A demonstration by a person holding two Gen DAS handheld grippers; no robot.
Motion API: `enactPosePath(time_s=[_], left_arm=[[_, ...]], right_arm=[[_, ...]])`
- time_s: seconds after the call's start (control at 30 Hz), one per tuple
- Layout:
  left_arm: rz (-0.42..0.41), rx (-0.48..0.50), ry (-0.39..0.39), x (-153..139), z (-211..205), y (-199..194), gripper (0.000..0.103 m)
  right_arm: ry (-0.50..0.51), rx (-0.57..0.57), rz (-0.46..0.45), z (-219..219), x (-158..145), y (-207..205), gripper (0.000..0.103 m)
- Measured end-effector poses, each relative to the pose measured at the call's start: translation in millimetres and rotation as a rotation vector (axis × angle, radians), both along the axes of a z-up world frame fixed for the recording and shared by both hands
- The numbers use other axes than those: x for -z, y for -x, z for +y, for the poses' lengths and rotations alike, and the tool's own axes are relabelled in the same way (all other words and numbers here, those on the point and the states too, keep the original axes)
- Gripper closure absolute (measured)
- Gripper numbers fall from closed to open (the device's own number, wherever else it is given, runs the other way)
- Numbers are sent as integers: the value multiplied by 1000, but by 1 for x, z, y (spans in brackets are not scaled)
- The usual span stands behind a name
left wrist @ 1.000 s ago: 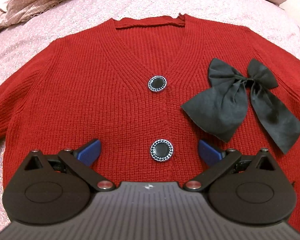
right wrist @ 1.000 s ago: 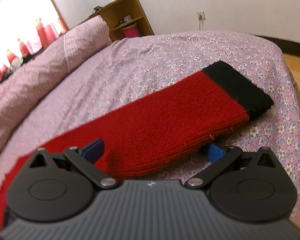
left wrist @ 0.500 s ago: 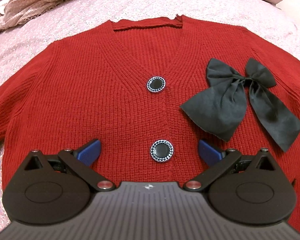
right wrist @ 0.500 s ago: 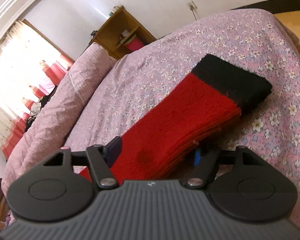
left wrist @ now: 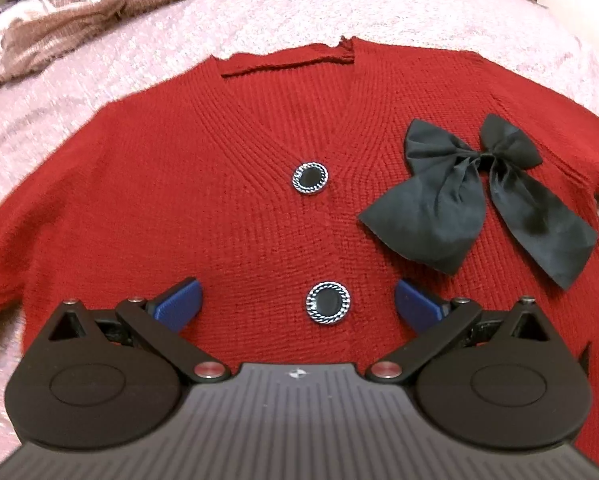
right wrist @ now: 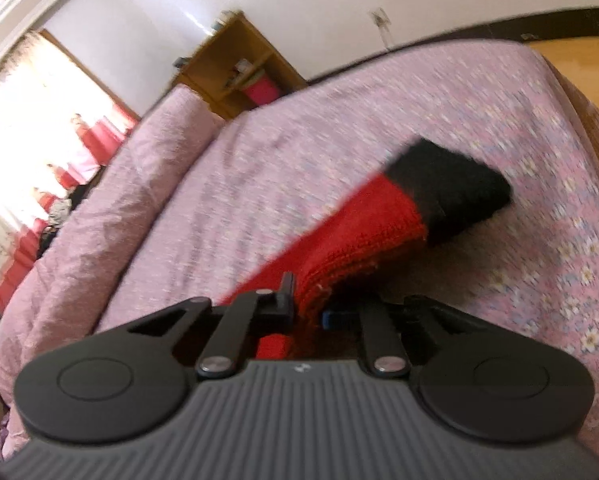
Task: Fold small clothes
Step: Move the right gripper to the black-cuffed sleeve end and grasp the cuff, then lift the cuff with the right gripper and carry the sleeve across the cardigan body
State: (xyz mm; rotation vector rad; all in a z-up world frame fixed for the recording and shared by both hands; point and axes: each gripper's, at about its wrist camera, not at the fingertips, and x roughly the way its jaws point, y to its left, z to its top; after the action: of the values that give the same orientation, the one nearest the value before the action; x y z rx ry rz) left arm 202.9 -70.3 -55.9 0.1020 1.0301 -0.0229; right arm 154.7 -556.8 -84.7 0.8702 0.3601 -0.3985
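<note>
A red knit cardigan (left wrist: 171, 208) lies flat, front up, on the pink bed, with two black buttons (left wrist: 309, 177) down its middle and a black bow (left wrist: 463, 200) on its right chest. My left gripper (left wrist: 297, 306) hovers open over the lower hem, the lower button between its blue pads (left wrist: 177, 304), touching nothing. In the right wrist view my right gripper (right wrist: 309, 312) is shut on the cardigan's red sleeve (right wrist: 355, 236), which lifts off the bedspread. The sleeve's black cuff (right wrist: 455, 192) hangs free beyond the fingers.
The floral pink bedspread (right wrist: 499, 120) reaches a bed edge at right, with wooden floor (right wrist: 579, 56) beyond. A rumpled pink quilt (right wrist: 99, 216) runs along the left side. A wooden shelf (right wrist: 239, 68) stands against the far wall.
My right gripper closed on the red sleeve and rolled, raising it slightly off the bed. The left gripper stayed open over the hem.
</note>
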Motion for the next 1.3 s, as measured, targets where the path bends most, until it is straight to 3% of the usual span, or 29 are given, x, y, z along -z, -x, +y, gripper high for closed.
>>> enactPosePath(time_s=[0.13, 0.67, 1.3], left_arm=[[-21, -1, -47, -10, 3, 7, 0], [-58, -99, -25, -38, 54, 34, 0], [-54, -187, 12, -36, 102, 55, 0]], right_arm=[[49, -52, -49, 12, -24, -2, 89], [107, -260, -215, 83, -97, -14, 89], [123, -574, -284, 220, -142, -59, 89]])
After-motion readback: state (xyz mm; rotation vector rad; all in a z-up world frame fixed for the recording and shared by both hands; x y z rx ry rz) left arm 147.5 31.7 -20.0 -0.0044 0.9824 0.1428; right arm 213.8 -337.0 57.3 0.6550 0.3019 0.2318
